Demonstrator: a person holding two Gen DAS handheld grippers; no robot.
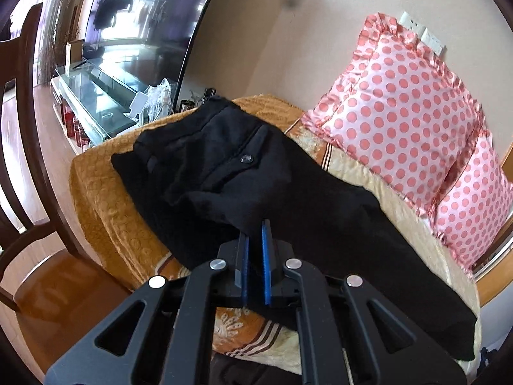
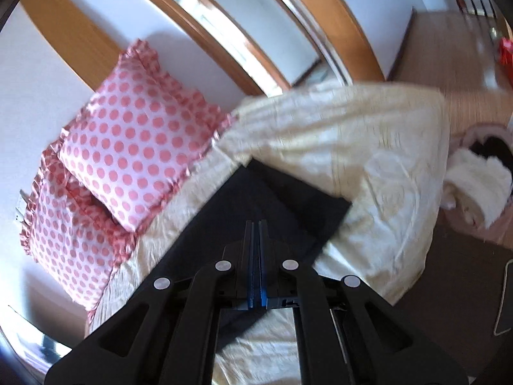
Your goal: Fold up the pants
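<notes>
Black pants [image 1: 224,166] lie along a sofa seat, waist at the far end with a buttoned back pocket up, and one leg runs toward the lower right. My left gripper [image 1: 255,228] is shut on a fold of the pants at their near edge, with black cloth between the blue pads. In the blurred right wrist view the pants leg [image 2: 288,199] lies flat on the cream cover [image 2: 368,147], hem at the far end. Above that leg my right gripper [image 2: 255,223] is shut, pads together. Whether it pinches any cloth I cannot tell.
Two pink polka-dot pillows [image 1: 400,122] [image 2: 134,147] lean on the wall behind the pants. An orange patterned cover [image 1: 105,199] drapes the seat's left end. A dark wooden chair [image 1: 29,160], a glass TV stand [image 1: 89,96] and a television [image 1: 144,25] stand left. A pink basket of clothes [image 2: 481,176] sits on the floor.
</notes>
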